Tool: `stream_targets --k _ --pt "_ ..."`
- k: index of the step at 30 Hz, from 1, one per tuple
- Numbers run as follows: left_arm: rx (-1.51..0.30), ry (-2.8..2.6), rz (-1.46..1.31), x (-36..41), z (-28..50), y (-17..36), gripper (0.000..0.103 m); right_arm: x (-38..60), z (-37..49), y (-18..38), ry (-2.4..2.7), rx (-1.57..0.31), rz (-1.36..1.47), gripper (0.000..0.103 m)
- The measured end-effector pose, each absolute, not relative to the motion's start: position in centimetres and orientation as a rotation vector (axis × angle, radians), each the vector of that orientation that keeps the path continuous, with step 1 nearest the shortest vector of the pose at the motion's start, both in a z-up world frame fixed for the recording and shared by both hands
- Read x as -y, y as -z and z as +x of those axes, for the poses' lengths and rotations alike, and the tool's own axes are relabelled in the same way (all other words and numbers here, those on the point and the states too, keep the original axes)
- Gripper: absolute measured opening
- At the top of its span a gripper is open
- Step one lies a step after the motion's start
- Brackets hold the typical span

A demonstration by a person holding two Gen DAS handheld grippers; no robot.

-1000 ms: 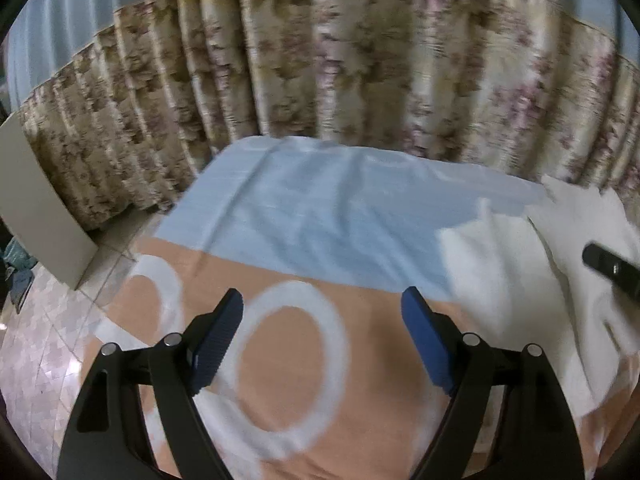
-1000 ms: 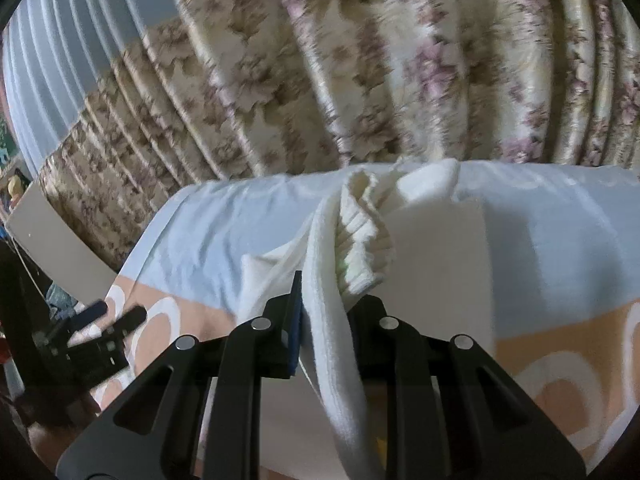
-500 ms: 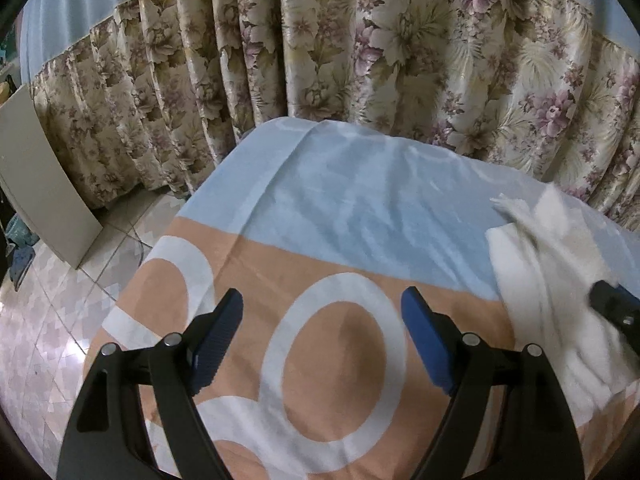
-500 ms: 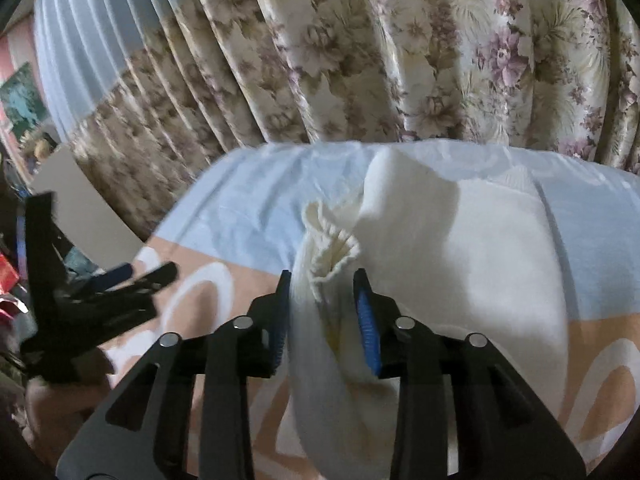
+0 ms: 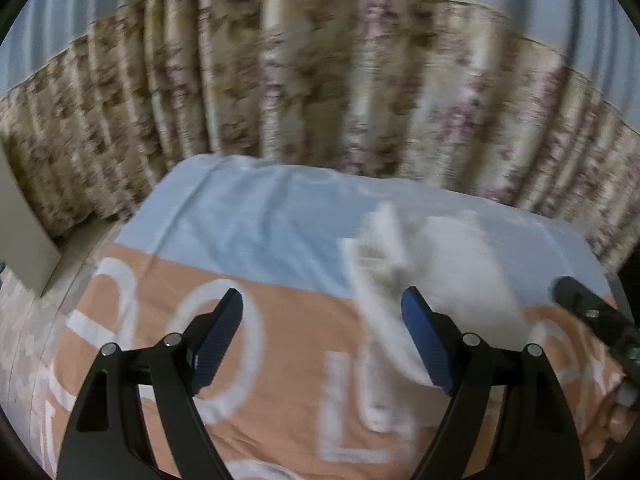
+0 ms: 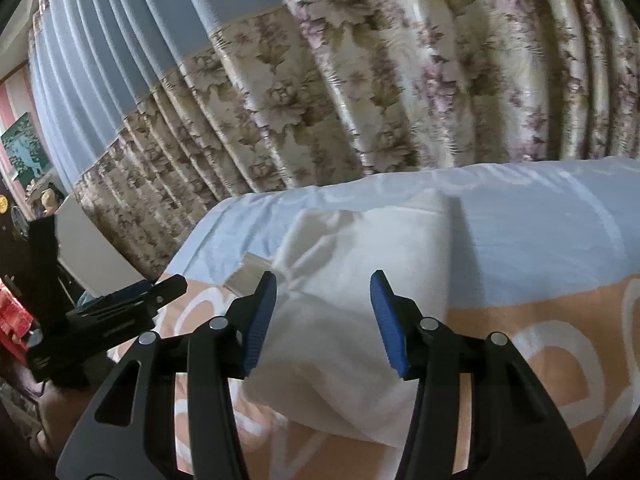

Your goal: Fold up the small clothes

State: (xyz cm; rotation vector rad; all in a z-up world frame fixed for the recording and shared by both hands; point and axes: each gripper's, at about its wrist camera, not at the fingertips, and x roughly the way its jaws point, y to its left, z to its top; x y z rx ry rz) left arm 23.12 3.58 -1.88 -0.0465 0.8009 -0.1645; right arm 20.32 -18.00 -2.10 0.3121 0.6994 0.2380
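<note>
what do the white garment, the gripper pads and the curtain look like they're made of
White garment: soft matte cloth, probably a knit; it creases and drapes limply.
Pads on the right gripper: blue with a fine ridged texture, likely rubber or plastic; black arms look like moulded plastic.
Curtain: woven floral fabric with a slight sheen along its pleats.

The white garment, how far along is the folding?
Done: the garment lies doubled over on the bedspread, released. In hand: nothing; the right gripper and left gripper are both open above it. Left: likely another fold or smoothing, since its left edge looks bunched.
</note>
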Motion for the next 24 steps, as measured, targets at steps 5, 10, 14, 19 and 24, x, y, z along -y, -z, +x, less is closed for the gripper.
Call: stream_targets --k 5,10,14,19,24 --pt "-0.806 0.243 0.022 0.7 21.6 2.5 0.083 19.6 18.9 2.5 -0.219 -0.709 0.313 0.050" --pt "-0.863 0.215 0.040 1.6 22.5 5.2 0.082 19.8 18.0 4.1 -0.216 -0.755 0.277 0.052" --pt "-0.884 0.178 -0.014 0.0 23.1 6.2 0.081 19.5 16.8 7.1 -0.229 -0.819 0.234 0.052" --pt "-0.885 0.179 0.022 0.3 23.0 6.3 0.081 18.4 15.5 10.1 -0.252 -0.864 0.182 0.052" --pt "-0.913 0.198 0.011 0.4 23.2 7.2 0.081 16.9 15.7 10.7 -0.220 -0.854 0.113 0.052"
